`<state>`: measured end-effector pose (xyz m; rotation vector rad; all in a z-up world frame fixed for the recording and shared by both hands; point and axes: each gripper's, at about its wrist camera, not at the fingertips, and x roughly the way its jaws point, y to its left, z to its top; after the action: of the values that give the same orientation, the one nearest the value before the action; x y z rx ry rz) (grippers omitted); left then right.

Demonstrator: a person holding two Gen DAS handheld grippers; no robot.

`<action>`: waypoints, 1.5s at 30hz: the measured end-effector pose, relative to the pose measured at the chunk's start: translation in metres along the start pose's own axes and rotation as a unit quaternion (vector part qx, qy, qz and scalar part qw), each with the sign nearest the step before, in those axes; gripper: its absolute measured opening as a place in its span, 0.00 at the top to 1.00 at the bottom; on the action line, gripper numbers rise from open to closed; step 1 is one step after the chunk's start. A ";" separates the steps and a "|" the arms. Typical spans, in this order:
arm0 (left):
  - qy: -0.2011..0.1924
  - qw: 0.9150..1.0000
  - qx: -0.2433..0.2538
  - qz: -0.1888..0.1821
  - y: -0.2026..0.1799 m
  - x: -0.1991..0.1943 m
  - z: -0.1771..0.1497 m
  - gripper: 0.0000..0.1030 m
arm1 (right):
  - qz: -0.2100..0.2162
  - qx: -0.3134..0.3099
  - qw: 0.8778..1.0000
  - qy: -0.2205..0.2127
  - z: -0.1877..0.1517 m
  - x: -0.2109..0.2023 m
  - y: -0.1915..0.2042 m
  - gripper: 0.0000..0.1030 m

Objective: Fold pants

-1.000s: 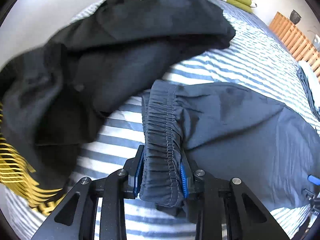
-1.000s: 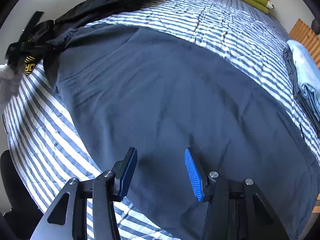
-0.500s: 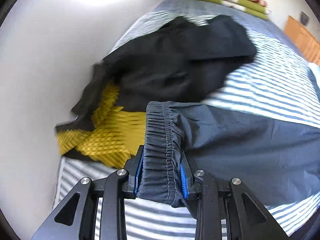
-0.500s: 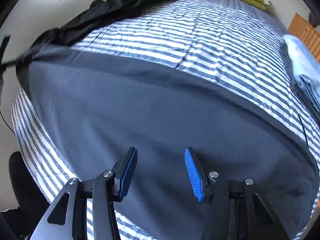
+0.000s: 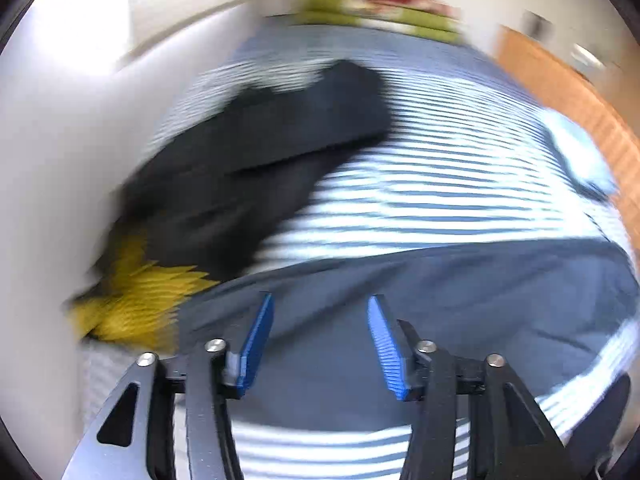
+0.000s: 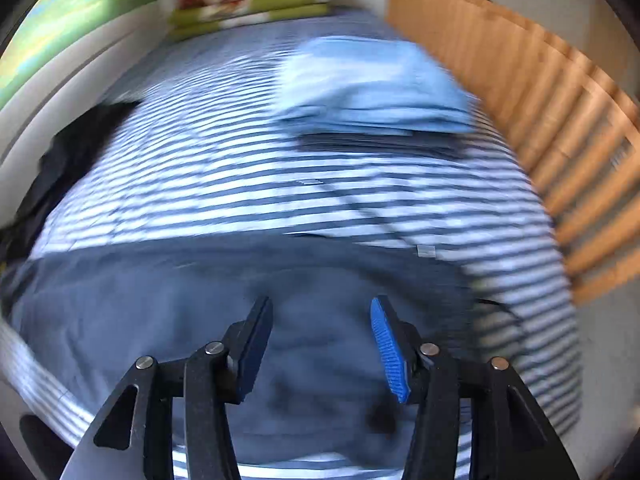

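Observation:
Dark grey-blue pants [image 5: 420, 292] lie flat across the near part of the striped bed, seen again in the right wrist view as the pants [image 6: 200, 300]. My left gripper [image 5: 318, 340] hovers open over the pants' left end, nothing between its blue pads. My right gripper [image 6: 320, 344] is open above the pants' right part, also holding nothing. Both views are blurred by motion.
A black garment with a yellow patterned part [image 5: 256, 160] is heaped at the bed's left by the wall. A folded light-blue stack [image 6: 372, 88] sits at the far right. A slatted wooden frame [image 6: 540, 92] borders the right side. Folded blankets [image 6: 252, 4] lie at the far end.
My left gripper has let go of the pants' elastic waistband and opened. The pants now lie flat. Both grippers swung to the right; the right one stayed open.

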<state>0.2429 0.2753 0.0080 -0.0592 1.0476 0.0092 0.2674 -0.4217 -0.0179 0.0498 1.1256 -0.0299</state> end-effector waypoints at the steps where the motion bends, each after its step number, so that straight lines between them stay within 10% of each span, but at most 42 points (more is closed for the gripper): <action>1: 0.006 0.999 0.015 -0.035 -0.029 0.011 0.010 0.40 | -0.009 0.011 1.000 -0.001 0.001 0.001 -0.017 0.53; 5: 0.037 0.989 0.095 -0.104 -0.137 0.063 0.039 0.39 | -0.035 0.038 0.998 0.025 -0.003 0.016 -0.077 0.51; 13: 0.091 0.963 0.207 -0.148 -0.288 0.139 0.038 0.39 | 0.069 0.147 0.985 0.065 -0.018 0.061 -0.156 0.49; 19: 0.128 0.960 0.208 -0.135 -0.300 0.171 0.024 0.39 | 0.090 0.127 0.985 0.078 -0.008 0.095 -0.142 0.48; 21: 0.141 0.961 0.194 -0.138 -0.299 0.182 0.022 0.39 | 0.070 0.088 0.992 0.063 -0.010 0.092 -0.125 0.71; 29: 0.141 0.960 0.202 -0.137 -0.295 0.194 0.017 0.33 | 0.079 -0.062 0.992 -0.075 -0.064 0.020 -0.072 0.95; 41: 0.128 0.959 0.217 -0.128 -0.323 0.207 0.008 0.21 | 0.163 -0.073 0.984 -0.001 -0.077 0.027 -0.064 0.93; 45: 0.130 0.960 0.215 -0.127 -0.330 0.209 0.007 0.20 | 0.246 -0.105 0.963 0.044 -0.088 0.027 -0.052 0.92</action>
<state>0.3655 -0.0584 -0.1546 0.2055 1.2780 -0.4704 0.1975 -0.4689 -0.0816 0.1410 1.1732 0.5391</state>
